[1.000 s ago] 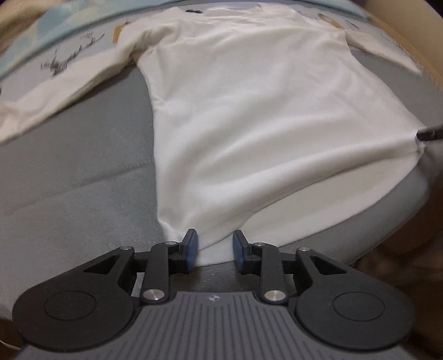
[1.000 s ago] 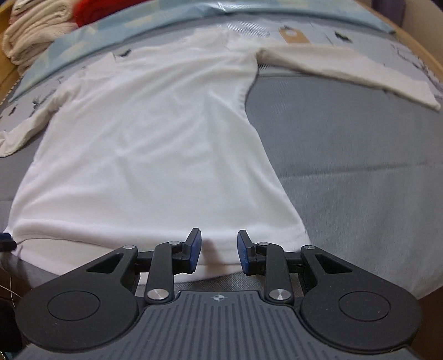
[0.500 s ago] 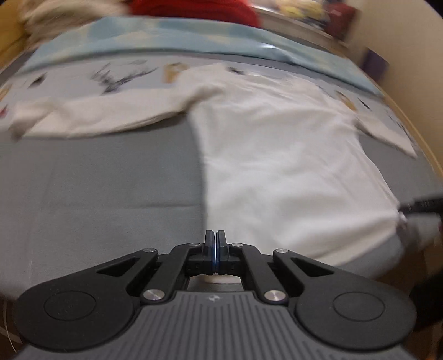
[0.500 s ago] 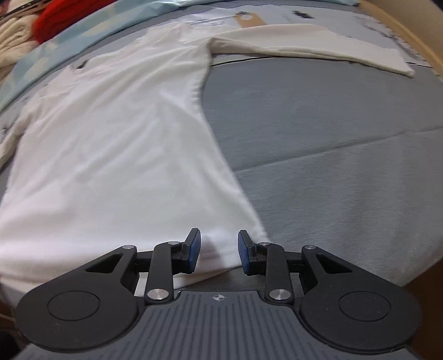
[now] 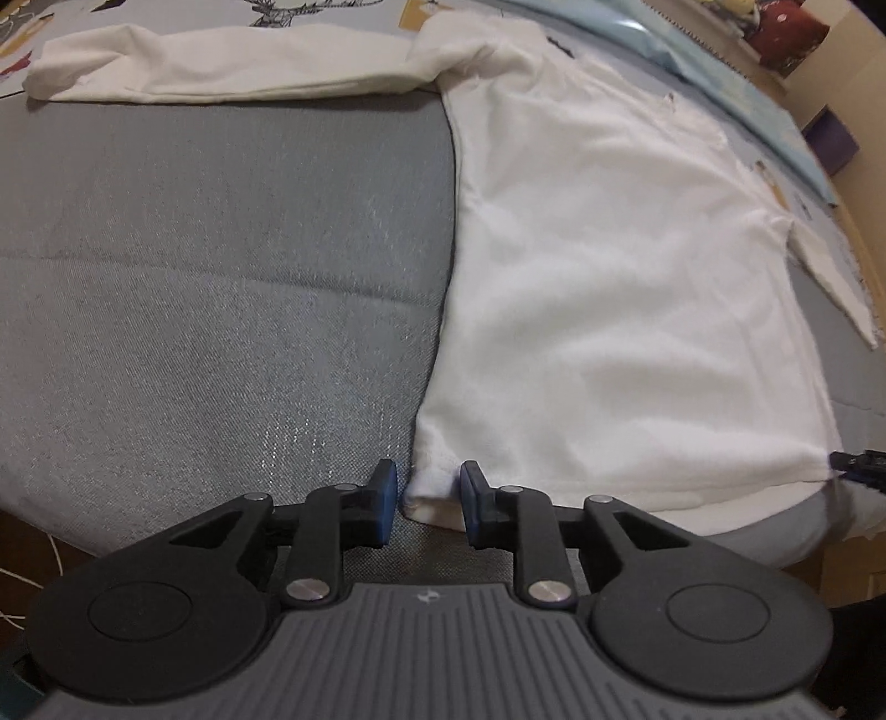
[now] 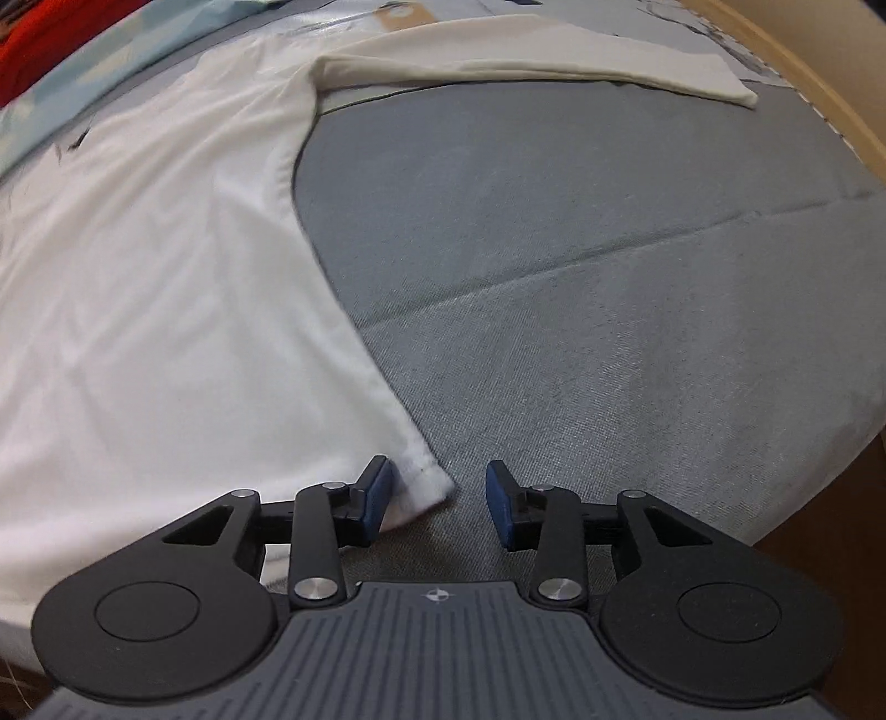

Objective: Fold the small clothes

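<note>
A white long-sleeved shirt (image 5: 609, 277) lies flat on a grey mattress (image 5: 194, 277), sleeves spread out at the far end. My left gripper (image 5: 429, 490) straddles its near left hem corner. The jaws are opening, with the bunched corner between the pads and not clamped. In the right wrist view the same shirt (image 6: 138, 277) fills the left half. My right gripper (image 6: 437, 493) stands at the near right hem corner, jaws opening. That corner lies between the pads, close to the left one. The right gripper's tip (image 5: 855, 462) shows at the left view's right edge.
The mattress's near edge drops off just behind both grippers. A patterned pale blue sheet (image 5: 720, 61) lies beyond the shirt. A red cloth (image 6: 33, 39) lies at the back, a purple box (image 5: 833, 141) stands at the far right, and a wooden frame (image 6: 819, 77) runs along the right.
My left gripper left the hem's middle, shut, then reopened around the left corner. My right gripper slid right along the hem to the right corner and its jaws widened.
</note>
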`<state>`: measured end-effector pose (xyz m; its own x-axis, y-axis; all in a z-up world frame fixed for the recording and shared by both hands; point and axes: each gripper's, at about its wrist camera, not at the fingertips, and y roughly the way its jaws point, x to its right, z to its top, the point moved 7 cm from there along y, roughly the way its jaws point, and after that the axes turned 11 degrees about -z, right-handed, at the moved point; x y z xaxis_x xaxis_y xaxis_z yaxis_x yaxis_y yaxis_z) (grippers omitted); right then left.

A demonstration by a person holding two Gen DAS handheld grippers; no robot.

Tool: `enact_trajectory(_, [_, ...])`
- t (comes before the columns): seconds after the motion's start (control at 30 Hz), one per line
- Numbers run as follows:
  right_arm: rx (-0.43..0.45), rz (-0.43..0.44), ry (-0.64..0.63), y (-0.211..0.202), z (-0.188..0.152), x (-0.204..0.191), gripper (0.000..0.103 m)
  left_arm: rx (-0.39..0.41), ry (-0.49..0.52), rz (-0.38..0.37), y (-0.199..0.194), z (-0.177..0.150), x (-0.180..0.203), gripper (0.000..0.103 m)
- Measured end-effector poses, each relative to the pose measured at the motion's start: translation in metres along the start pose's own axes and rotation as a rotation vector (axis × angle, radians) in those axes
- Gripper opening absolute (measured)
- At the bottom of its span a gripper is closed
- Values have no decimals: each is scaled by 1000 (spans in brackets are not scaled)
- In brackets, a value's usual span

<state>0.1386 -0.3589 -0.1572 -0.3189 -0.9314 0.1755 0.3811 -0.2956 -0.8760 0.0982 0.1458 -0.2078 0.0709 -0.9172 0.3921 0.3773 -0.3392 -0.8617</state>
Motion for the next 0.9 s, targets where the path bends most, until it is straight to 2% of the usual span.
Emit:
enact_trajectory(0.07, [13,22,-29,-3,0,-5,7,0,30,-5,1,0,4,6])
enact_trajectory(0.13, [36,32,-15,-11,3,-3,6,40,54,-52,-11,2,12,6])
enact_trajectory(0.2, [101,43,78,-31,12,13,6,103,81,-113,-29,6,23,6])
enact_trajectory(0.23, [123,57,115,-39,15,22,6,88,99,-111,-30,3,24,6])
enact_trajectory(0.27, [115,39,124,-41,14,29,6,37,125,-66,-23,-4,21,6])
enact_trajectory(0.3, [78,18,132,-36,9,35,6,-29,146,6,-12,-13,14,6])
enact_trajectory(0.33, [27,16,134,-28,3,38,6,-59,145,48,-6,-18,8,6])
enact_trajectory(0.4, [-63,53,65,-14,-11,31,6,-39,129,22,-10,-17,8,6])
enact_trajectory(0.43, [-70,51,33,-11,-16,28,6,-22,126,5,-15,-15,9,6])
enact_trajectory(0.53, [-30,56,12,-17,-15,31,6,-53,125,19,-13,-20,7,6])
enact_trajectory(0.6, [-35,67,37,-17,-14,36,6,-69,149,-2,-11,-20,15,7])
enact_trajectory(0.7, [-9,38,37,-20,-12,36,8,-7,231,-11,-18,-12,31,9])
enact_trajectory(0.8, [84,-8,43,-35,-4,37,14,44,271,-7,-23,-7,37,12])
enact_trajectory(0.9, [140,43,47,-46,3,34,17,67,267,-11,-21,-4,44,12])
